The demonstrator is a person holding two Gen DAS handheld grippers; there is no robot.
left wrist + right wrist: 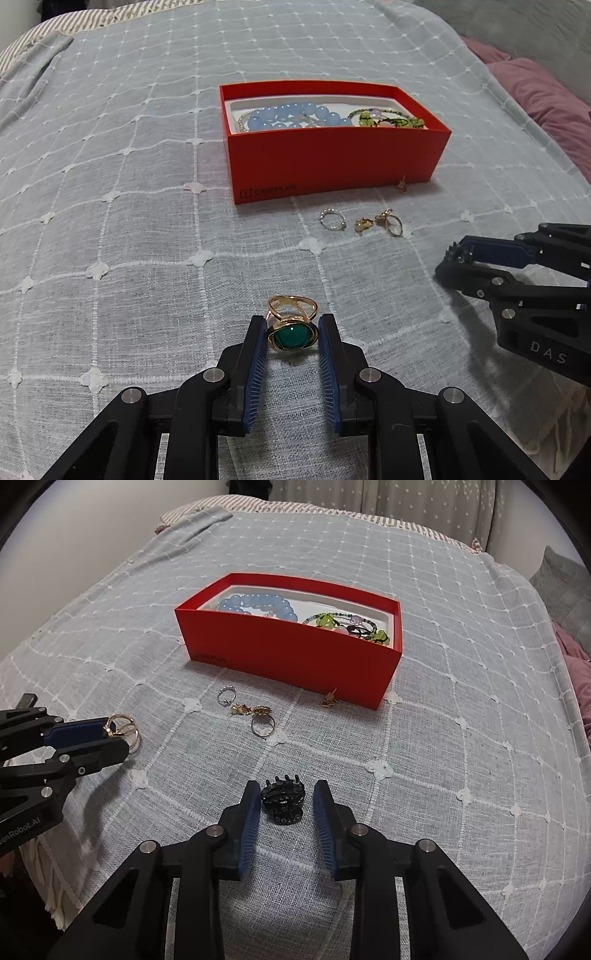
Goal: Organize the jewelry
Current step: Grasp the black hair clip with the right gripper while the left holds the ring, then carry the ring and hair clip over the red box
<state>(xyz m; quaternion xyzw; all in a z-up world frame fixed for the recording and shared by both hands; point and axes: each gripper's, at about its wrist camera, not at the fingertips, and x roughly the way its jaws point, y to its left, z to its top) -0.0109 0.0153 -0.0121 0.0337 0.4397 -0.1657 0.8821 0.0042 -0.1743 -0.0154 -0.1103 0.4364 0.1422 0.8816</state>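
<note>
My left gripper (293, 325) is shut on a gold ring with a green stone (292, 334), held just above the bedspread; the ring (122, 728) also shows at its tip in the right wrist view. My right gripper (285, 794) stands around a small black claw hair clip (282, 802) on the bedspread, with a narrow gap left at the right pad. Seen from the left wrist, the clip (460, 253) sits at that gripper's tip. The red box (332, 162) holds a blue bead bracelet (295, 112) and green beaded pieces (388, 119).
Loose pieces lie in front of the box: a silver ring (332, 220), a gold ring (392, 223), a small gold piece (363, 224) and a gold earring (402, 185) against the box wall. Pink bedding (546, 96) lies at the right edge.
</note>
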